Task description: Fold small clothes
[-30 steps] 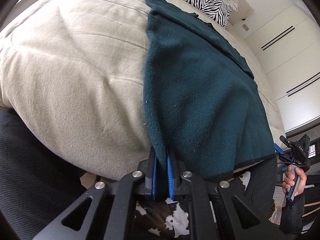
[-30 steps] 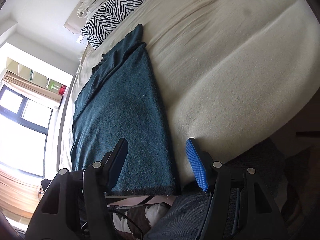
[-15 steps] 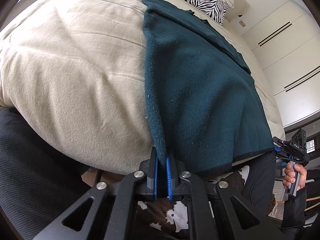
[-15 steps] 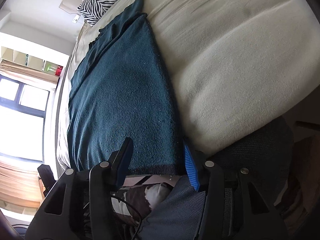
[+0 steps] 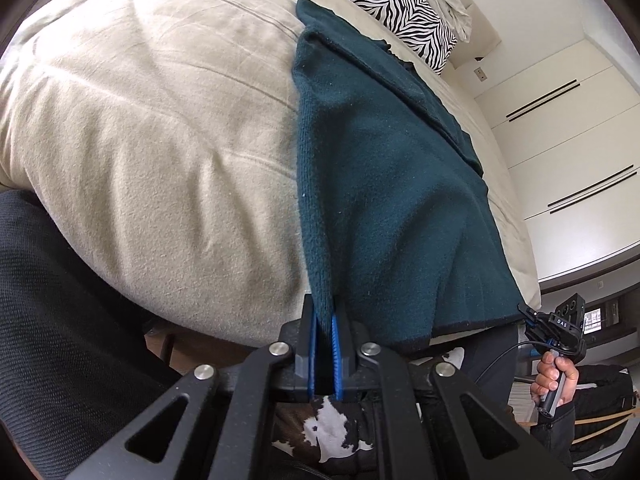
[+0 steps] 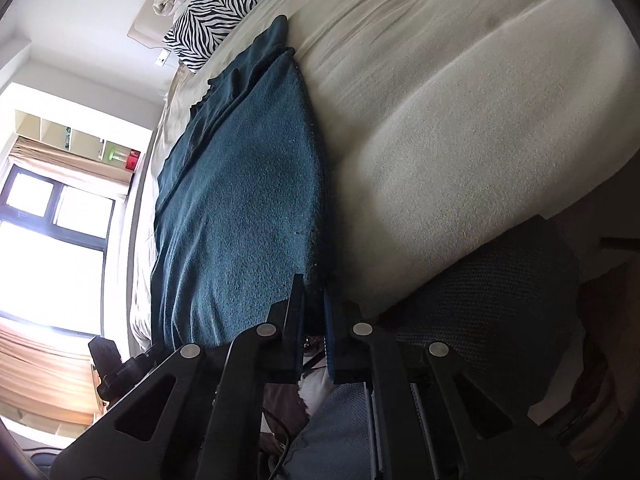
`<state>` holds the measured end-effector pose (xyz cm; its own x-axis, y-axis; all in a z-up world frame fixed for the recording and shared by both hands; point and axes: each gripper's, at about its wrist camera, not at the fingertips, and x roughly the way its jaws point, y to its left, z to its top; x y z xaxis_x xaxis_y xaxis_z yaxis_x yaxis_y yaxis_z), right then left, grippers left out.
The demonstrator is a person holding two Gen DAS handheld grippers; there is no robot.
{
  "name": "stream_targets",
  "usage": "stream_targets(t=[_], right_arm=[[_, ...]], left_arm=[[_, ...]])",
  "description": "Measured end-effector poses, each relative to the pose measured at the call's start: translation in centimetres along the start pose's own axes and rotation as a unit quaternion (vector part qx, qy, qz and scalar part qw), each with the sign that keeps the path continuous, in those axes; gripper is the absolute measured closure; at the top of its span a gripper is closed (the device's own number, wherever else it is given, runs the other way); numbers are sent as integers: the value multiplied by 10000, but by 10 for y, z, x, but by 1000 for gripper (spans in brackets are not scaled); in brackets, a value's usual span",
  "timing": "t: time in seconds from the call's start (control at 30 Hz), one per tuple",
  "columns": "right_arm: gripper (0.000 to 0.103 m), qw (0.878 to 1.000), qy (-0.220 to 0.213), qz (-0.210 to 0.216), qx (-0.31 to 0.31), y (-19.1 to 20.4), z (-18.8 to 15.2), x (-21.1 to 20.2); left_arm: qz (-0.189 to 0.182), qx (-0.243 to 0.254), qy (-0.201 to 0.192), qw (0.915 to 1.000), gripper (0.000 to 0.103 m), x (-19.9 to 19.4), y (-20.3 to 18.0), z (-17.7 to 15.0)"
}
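Observation:
A dark teal knit garment (image 5: 384, 184) lies flat along the beige bed (image 5: 160, 128), its hem hanging over the near edge. My left gripper (image 5: 323, 320) is shut on the garment's near left hem corner. In the right wrist view the same garment (image 6: 240, 208) stretches away, and my right gripper (image 6: 314, 292) is shut on its near right hem corner. The right gripper also shows in the left wrist view (image 5: 556, 332), held in a hand at the hem's far end.
A zebra-print pillow (image 5: 400, 4) lies at the head of the bed, also in the right wrist view (image 6: 224, 8). White wardrobe doors (image 5: 568, 140) stand on the right side. A bright window (image 6: 44, 248) is on the left side. A cowhide-pattern rug (image 5: 332, 436) lies below.
My right gripper moved onto the garment's near right corner and closed from wide open to shut on it. My left gripper kept its grip on the left corner.

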<state>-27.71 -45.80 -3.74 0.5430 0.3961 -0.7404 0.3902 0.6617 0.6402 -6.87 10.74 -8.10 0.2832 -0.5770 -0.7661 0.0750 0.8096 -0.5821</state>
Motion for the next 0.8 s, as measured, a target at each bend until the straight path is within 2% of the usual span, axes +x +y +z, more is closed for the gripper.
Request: stream_targets(t=[0.13, 0.27, 0.4, 0.6, 0.8], right_arm=[[97, 9998, -172, 142, -16, 5, 1, -8], [97, 9999, -79, 12, -67, 6, 0, -4], [97, 9997, -162, 190, -67, 10, 1, -6], [97, 9972, -451, 595, -70, 25, 13, -17], [97, 9913, -798, 1046, 21, 41, 36, -22]], left_arm=[[-367, -280, -105, 9989, 95, -9, 7, 1], [-590, -418, -158, 9973, 95, -15, 10, 2], [-882, -601, -214, 9941, 95, -21, 10, 4], [-1378, -886, -462, 9854, 95, -36, 9, 18], [-1983, -1316, -641, 9691, 95, -39, 9, 40]])
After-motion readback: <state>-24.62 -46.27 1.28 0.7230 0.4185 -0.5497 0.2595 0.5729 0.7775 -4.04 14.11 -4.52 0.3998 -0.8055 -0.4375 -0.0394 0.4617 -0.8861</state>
